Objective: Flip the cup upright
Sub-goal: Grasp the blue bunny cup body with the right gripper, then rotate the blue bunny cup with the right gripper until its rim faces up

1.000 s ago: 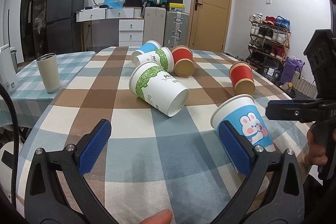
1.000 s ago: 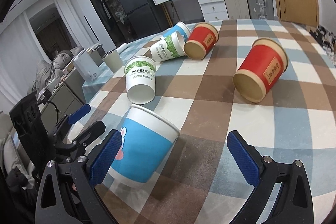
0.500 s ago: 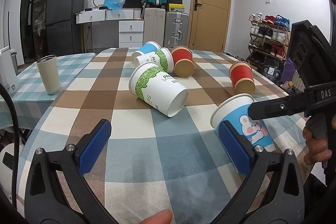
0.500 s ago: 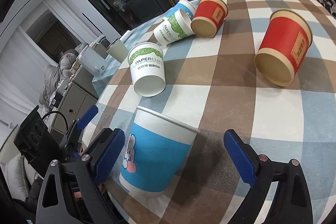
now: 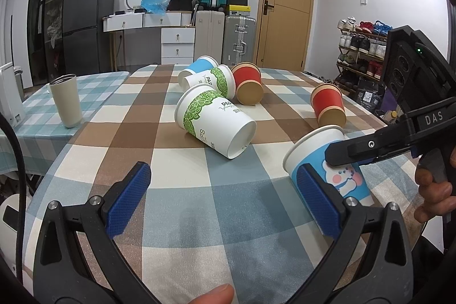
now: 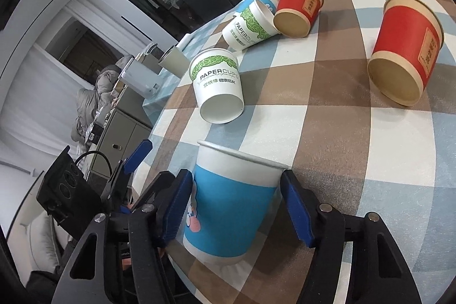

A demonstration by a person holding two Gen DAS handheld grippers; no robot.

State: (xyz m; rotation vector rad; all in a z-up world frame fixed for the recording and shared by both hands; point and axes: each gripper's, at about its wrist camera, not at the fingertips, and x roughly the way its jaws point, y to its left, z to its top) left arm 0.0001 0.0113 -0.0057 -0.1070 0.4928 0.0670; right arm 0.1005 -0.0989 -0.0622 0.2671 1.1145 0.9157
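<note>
1. The right gripper [image 6: 236, 207] had its two blue pads set against opposite sides of the blue cup [image 6: 230, 207]; the jaws stood narrowed to the cup's width, and both pads appeared to touch its wall, just below the white rim band.

2. The blue cup, printed with a white rabbit, lay on its side near the front edge of the table [image 5: 182, 207], its open mouth turned toward the middle of the table and its base toward the person.

3. The left gripper [image 5: 225, 201] stood with its jaws wide apart and nothing between them. Its right pad [image 5: 319, 201] overlapped the blue cup [image 5: 330, 161] in the left wrist view; whether it touched the cup could not be told.

4. Beyond the blue cup, a white cup with green leaves [image 5: 213, 124] lay on its side in the middle of the checked cloth, base toward the grippers.

5. A red cup [image 6: 404, 53] lay on its side well apart to the right, its brown base facing forward.

6. At the far end, three cups lay clustered and touching: a second blue cup [image 5: 196, 67], a second white and green cup [image 5: 213, 80] and a second red cup [image 5: 248, 83].

7. A cream tumbler [image 5: 65, 100] stood upright on a neighbouring surface to the left.
</note>
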